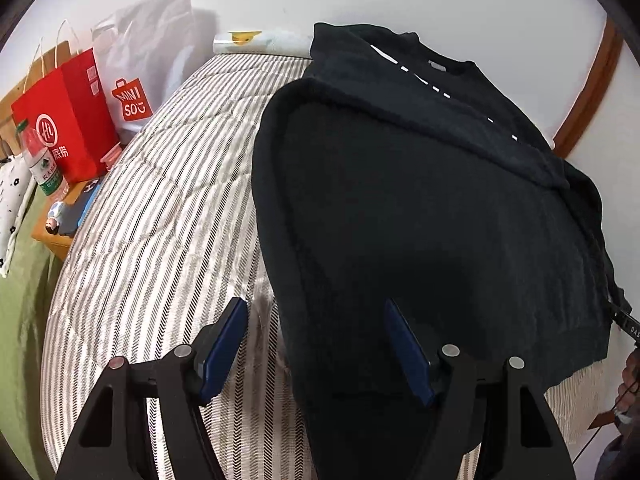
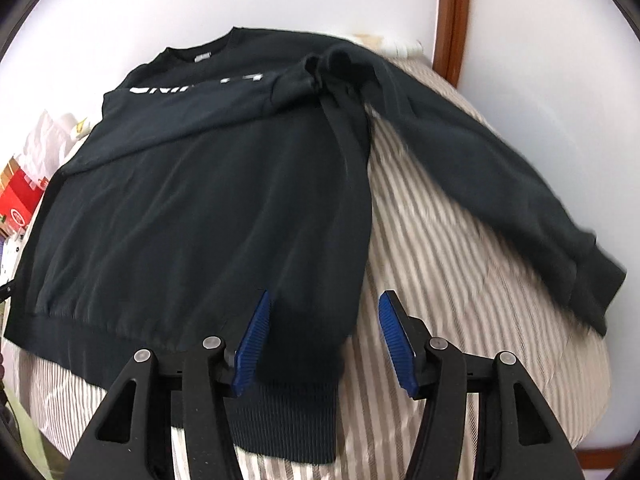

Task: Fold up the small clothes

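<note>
Sweatshirt [image 2: 200,208] fabric looked soft, thick and limp to me, fairly light, likely to sag and drag on the quilt rather than slide, so I judged the ribbed hem [image 2: 288,420] corners the surest places to pinch. My right tool [image 2: 322,340] was spread wide, straddling the hem's right corner without gripping it; my left tool [image 1: 316,344] was equally spread over the garment's left edge. It lay flat on the striped bed [image 1: 160,220], black, one sleeve folded across the chest over white lettering [image 2: 196,85], the other sleeve [image 2: 500,184] flung out right, collar farthest by the wall.
</note>
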The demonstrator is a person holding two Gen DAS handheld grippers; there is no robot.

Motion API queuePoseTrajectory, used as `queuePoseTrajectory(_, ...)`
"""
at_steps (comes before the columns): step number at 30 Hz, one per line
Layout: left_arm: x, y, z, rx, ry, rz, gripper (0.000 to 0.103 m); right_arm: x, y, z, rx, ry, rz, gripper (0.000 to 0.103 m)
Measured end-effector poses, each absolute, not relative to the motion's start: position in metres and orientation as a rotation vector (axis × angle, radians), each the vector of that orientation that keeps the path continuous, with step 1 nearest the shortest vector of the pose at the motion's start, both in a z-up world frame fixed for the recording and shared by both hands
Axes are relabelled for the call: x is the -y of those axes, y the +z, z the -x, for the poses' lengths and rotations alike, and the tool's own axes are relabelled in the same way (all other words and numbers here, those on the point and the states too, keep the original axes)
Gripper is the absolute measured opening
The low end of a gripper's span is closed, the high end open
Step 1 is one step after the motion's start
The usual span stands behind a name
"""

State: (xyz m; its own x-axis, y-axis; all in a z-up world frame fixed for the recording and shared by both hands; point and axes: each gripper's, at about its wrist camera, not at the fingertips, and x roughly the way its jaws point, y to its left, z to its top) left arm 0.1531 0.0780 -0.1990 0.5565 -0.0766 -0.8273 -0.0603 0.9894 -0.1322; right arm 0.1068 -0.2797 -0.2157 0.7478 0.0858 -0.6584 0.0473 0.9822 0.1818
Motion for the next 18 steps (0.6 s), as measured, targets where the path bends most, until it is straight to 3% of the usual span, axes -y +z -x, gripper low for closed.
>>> queuePoseTrajectory(6,-0.075,-0.204,-0.154,-0.961,0.01,0.119,0.039,0.276,-0.228,-0.1,-0.718,0.05,-0.239,0.055)
queuePoseTrajectory(10,-0.077,-0.203,-0.151,-0.966,-0.01,0.137,0.013,0.27,-0.227,-0.105,-0.702,0.05,-0.228,0.024)
queuePoseTrajectory(12,-0.078,-0.203,-0.148,-0.959,-0.012,0.153,0.008,0.267,-0.223,-0.102,-0.683,0.058,-0.22,0.013)
queuePoseTrajectory(18,-0.087,-0.197,-0.127,-0.941,-0.029,0.208,0.006,0.265,-0.216,-0.088,-0.675,0.055,-0.24,0.01)
